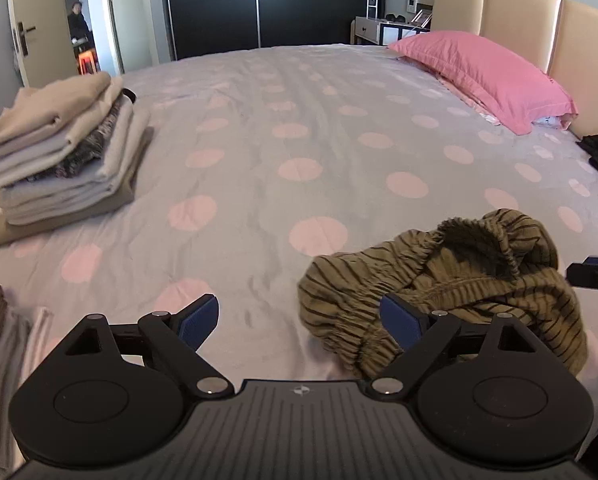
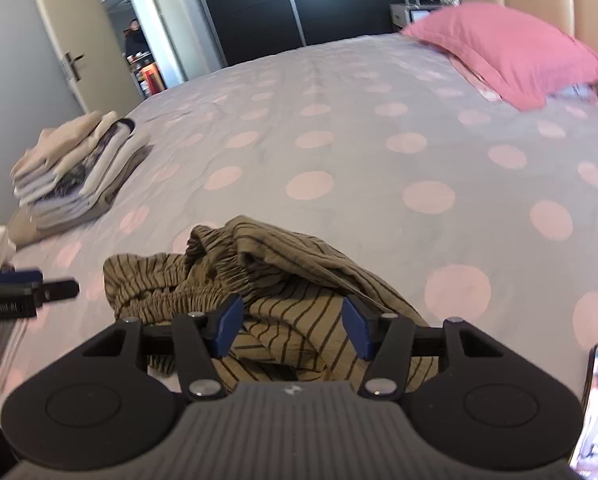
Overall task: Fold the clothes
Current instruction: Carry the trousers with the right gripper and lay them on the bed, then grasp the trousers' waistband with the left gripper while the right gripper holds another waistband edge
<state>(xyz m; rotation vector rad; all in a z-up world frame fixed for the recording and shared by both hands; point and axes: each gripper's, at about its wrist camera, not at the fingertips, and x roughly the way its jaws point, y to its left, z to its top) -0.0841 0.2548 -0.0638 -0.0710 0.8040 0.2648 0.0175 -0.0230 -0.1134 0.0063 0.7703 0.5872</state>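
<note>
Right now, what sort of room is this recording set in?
A home bedroom, most likely. A wide bed with a dotted cover fills the view, a pink pillow lies by the padded headboard, and a dark wardrobe stands against the far wall.

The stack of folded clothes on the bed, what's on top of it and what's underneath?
A beige folded garment tops the stack. Below come grey and dark patterned layers, with a tan piece at the bottom on the dotted bedspread. Whatever lies inside the folds is covered.
</note>
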